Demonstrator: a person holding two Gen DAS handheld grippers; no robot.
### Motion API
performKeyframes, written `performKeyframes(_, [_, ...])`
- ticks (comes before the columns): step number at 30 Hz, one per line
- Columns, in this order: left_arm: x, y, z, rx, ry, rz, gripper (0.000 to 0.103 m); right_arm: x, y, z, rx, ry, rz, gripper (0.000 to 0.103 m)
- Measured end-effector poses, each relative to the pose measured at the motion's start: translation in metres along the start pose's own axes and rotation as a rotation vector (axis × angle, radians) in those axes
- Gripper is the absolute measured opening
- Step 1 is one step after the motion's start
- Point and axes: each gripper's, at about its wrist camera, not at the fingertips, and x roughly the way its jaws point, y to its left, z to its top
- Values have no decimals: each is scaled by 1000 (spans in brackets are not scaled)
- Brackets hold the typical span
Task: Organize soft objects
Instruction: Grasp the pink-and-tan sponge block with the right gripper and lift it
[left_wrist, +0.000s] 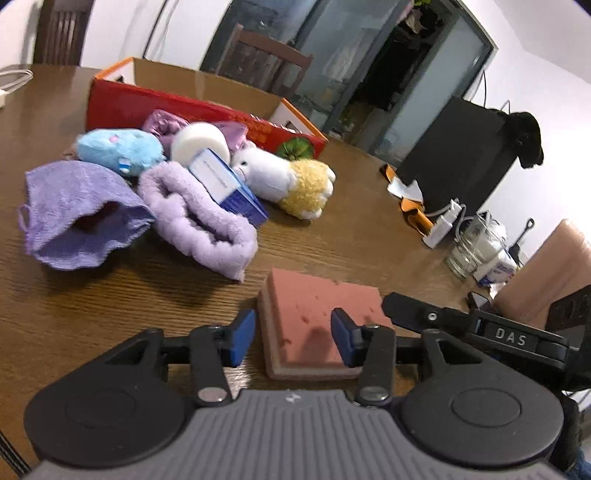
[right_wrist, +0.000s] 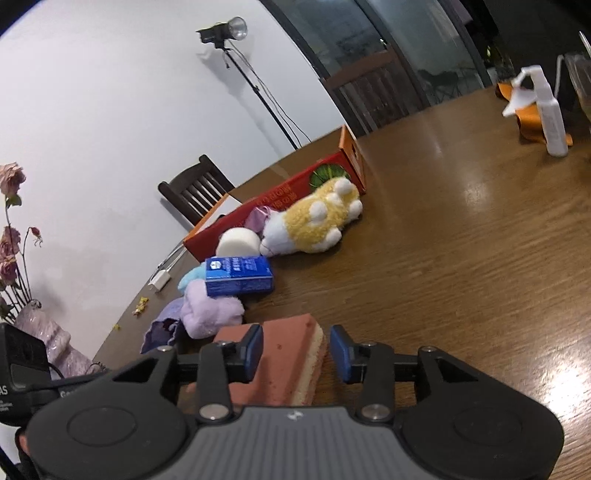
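Brown wood-grain counter (right_wrist: 461, 258), glossy, throwing back bright patches of light. Plain white wall (right_wrist: 92, 129) behind it. Studio lamp (right_wrist: 225, 31) on a thin black stand against that wall. Dark slatted wooden chair (right_wrist: 195, 192) at the far edge; another chair (left_wrist: 266, 59) before the dark-framed glass doors (left_wrist: 369, 66). Dried pink flowers (right_wrist: 11, 229) in a pale vase.

A glass jar (left_wrist: 471, 245) and white spray bottle (right_wrist: 550, 118) share the table (right_wrist: 461, 258).
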Motion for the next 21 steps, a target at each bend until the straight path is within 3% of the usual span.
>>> performKeyframes(1, [2, -1, 2, 1, 15, -26, 32, 3, -2, -1, 11, 11, 7, 40])
performKeyframes(2, [2, -6, 3, 11, 17, -33, 30, 5, -3, -2, 25, 24, 28, 33])
performKeyframes(6, [-22, -30, 28, 139, -108, -61, 28, -5, 21, 16, -66, -37, -12, 30])
performKeyframes(11, [-26, -30, 130, 168, -262, -111, 28, -4, 67, 99, -257, -214, 24, 30])
performKeyframes(13, [-5, -22, 185, 170, -277, -106, 28, 23, 74, 150, -282, -244, 44, 29])
performKeyframes(16, [43, -1, 253, 131, -256, -80, 28, 84, 67, 223, -222, -205, 54, 29])
performKeyframes(19, [113, 37, 309, 8, -174, -68, 27, 158, 53, 276, -170, -139, -17, 29])
performKeyframes(21, [151, 58, 327, -73, -151, -31, 26, 203, 42, 294, -160, -94, -79, 29])
